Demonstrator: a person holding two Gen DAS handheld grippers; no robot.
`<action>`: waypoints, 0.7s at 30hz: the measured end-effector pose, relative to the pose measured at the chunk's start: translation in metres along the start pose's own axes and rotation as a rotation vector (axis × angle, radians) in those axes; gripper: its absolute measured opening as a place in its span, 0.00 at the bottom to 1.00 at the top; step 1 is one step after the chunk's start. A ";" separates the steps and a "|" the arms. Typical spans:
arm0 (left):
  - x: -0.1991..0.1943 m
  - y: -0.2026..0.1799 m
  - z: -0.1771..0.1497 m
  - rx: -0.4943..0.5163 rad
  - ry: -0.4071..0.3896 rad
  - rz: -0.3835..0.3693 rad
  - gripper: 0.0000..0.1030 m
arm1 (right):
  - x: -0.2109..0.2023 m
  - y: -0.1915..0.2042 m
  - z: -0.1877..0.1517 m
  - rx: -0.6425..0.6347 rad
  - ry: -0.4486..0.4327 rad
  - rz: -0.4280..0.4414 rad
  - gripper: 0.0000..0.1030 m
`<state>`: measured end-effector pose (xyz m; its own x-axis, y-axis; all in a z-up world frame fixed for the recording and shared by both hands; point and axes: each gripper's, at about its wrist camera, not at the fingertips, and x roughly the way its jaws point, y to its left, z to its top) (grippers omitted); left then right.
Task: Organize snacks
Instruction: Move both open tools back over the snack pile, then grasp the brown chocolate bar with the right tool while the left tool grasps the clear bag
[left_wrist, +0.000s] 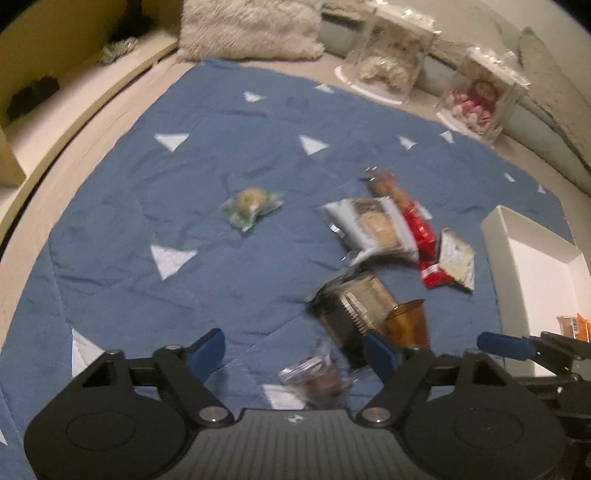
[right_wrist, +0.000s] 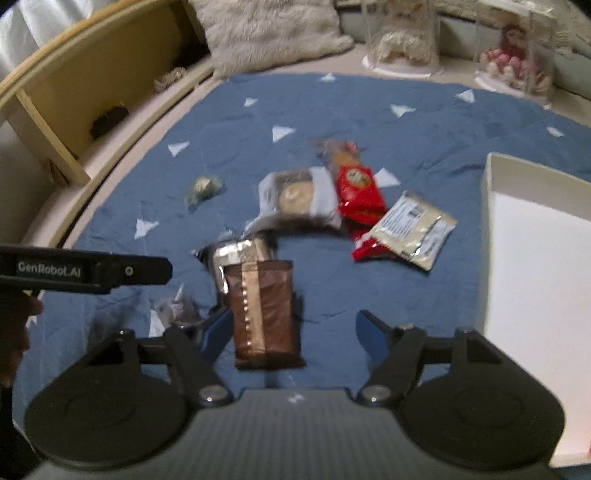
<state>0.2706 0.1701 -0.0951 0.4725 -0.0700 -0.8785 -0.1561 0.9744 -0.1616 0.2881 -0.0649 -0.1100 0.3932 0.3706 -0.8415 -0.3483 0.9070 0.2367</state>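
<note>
Between left gripper (left_wrist: 295, 356) jaws, blurred clear-wrapped snack (left_wrist: 316, 380)

Between the right gripper's (right_wrist: 291, 332) jaws lies a snack bar (right_wrist: 264, 314) on the blanket (right_wrist: 424, 147). Ahead of the jaws lie more snack packets (right_wrist: 358, 195); a box (right_wrist: 535, 258) sits to their right.
</note>
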 end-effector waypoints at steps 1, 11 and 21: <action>0.002 0.004 -0.001 -0.011 0.013 -0.008 0.75 | 0.004 0.000 0.001 0.006 0.005 0.005 0.75; 0.006 0.024 -0.009 -0.107 0.046 -0.051 0.68 | 0.042 0.010 0.007 -0.005 0.066 0.079 0.59; 0.009 0.022 -0.037 -0.430 0.092 -0.094 0.54 | 0.034 -0.004 0.011 0.045 0.041 0.033 0.46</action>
<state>0.2390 0.1832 -0.1230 0.4257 -0.1914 -0.8844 -0.4718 0.7870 -0.3974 0.3121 -0.0540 -0.1340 0.3466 0.3924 -0.8520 -0.3212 0.9030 0.2852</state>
